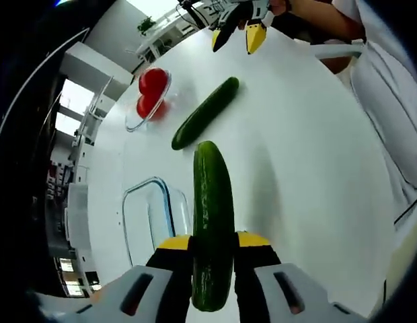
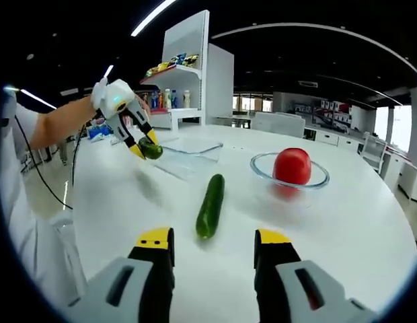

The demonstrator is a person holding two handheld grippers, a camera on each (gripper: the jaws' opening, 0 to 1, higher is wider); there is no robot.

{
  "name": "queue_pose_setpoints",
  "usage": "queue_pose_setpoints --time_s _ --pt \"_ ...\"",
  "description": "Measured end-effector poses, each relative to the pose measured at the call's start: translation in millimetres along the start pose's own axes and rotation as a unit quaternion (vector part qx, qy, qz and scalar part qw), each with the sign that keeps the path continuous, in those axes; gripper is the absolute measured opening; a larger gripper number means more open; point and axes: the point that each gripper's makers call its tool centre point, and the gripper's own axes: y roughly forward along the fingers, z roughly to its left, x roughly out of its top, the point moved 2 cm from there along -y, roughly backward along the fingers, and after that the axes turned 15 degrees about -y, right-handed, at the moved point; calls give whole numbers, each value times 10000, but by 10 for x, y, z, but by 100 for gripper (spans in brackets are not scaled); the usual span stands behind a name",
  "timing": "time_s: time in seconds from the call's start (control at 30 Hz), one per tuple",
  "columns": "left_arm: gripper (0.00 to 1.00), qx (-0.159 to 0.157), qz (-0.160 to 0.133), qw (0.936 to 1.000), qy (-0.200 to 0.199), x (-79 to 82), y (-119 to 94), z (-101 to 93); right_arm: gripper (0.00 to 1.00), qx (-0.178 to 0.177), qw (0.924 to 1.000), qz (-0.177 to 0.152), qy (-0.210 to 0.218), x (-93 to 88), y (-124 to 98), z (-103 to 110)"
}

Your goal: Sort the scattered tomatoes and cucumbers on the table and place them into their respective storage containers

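**Cucumber in the air, tray waiting**

Big white desk (image 2: 343, 222), smooth and glossy. On it, the clear rectangular glass tray (image 1: 149, 215), rounded corners, sits just beside the lifted load. The round glass bowl (image 2: 289, 178) already holds red, shiny tomatoes (image 1: 152, 82). The left gripper (image 1: 212, 243) has its jaws clamped on a long, dark-green cucumber (image 1: 212, 222), carrying it. Next call: swing over the tray, lower, release. A second cucumber (image 2: 210, 205) lies on the desk ahead of the right gripper (image 2: 213, 241), jaws wide apart, holding nothing.
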Motion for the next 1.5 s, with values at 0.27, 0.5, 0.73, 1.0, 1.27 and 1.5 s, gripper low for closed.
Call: queue_pose_setpoints --time_s 0.27,0.5,0.73,1.0,1.27,1.5 --pt "22 90 -64 9999 -33 14 22 82 47 153 9995 -238 -120 107 21 101" --pt "22 244 -98 9996 -94 -27 -27 257 47 244 9991 -264 -241 114 18 142" --pt "22 450 -94 9986 -277 -86 -94 473 50 322 9984 -323 -330 126 25 185" --pt "22 554 -112 9978 -361 -122 -37 598 51 401 9976 -301 -470 115 31 219" --pt "22 582 -69 9965 -598 -225 31 725 51 453 9971 -326 -511 120 27 235" --pt "22 538 -100 9960 -707 -172 107 759 51 404 9976 -301 -475 108 16 211"
